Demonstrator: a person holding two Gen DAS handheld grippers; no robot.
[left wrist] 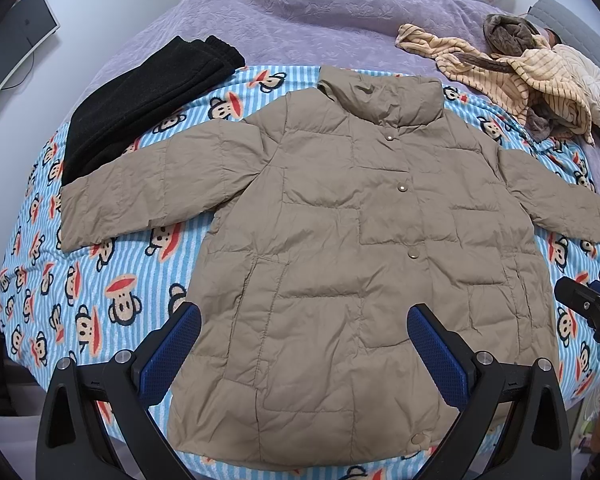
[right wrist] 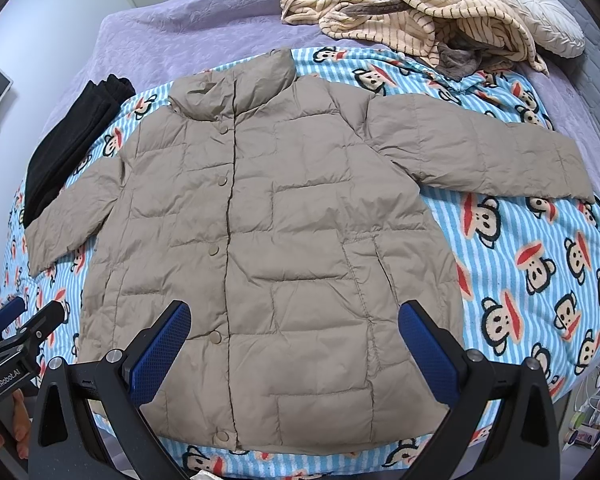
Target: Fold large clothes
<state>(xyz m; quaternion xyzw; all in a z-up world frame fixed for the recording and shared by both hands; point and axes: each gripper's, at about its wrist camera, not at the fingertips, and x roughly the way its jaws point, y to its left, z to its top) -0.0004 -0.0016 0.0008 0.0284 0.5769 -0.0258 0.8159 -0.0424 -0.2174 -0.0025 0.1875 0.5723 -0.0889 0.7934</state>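
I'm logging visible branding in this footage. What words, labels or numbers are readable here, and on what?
"GenRobot.AI": white print on the black body of the left gripper, seen in the right wrist view.
Packaging on the shelf beside the bed: print too small to read.
Tan puffer jacket and monkey blanket: no text visible.

Monkey-print striped blanket (left wrist: 100, 288) over a purple bedspread (left wrist: 300, 12). Folded black garment (left wrist: 140, 100) at left; striped beige fleece (left wrist: 512, 76) and cream cushion (right wrist: 540, 12) at far right.

"GenRobot.AI" is printed in white on the left tongs (right wrist: 28, 322) body.
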